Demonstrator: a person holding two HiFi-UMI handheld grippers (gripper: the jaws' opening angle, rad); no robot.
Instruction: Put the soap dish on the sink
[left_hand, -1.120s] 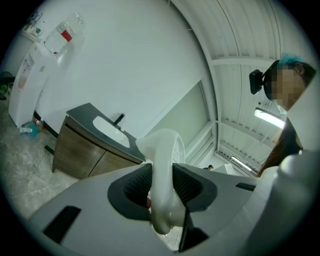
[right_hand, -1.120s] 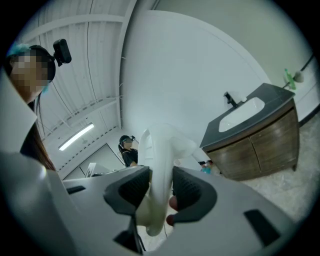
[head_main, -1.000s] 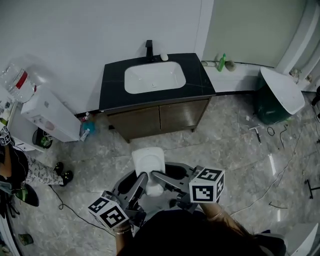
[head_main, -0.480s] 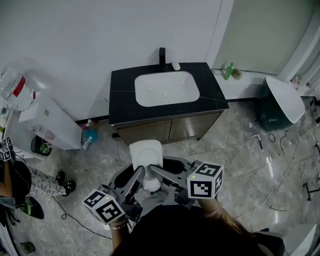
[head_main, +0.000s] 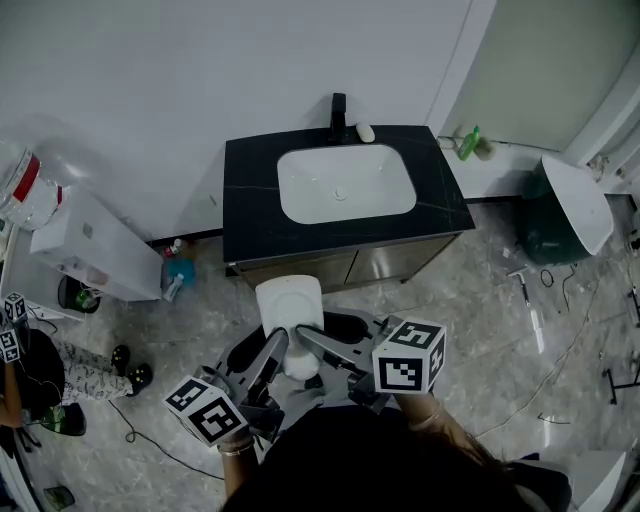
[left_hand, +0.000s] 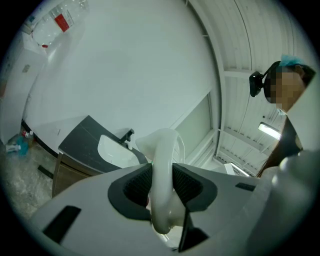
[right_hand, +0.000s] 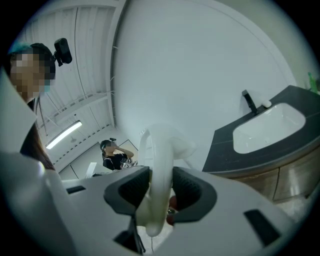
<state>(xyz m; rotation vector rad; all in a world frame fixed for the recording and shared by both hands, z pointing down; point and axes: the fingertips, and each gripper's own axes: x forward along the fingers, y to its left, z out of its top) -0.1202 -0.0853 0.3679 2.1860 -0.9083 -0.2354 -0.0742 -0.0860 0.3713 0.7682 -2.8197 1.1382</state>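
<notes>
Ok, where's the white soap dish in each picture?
Head view: soap dish lower centre, below the sink.
Left gripper view: soap dish dead centre, edge-on.
Right gripper view: soap dish centre, edge-on.
Shared landmark: the sink, top centre in the head view, left in the left gripper view, right in the right gripper view.
</notes>
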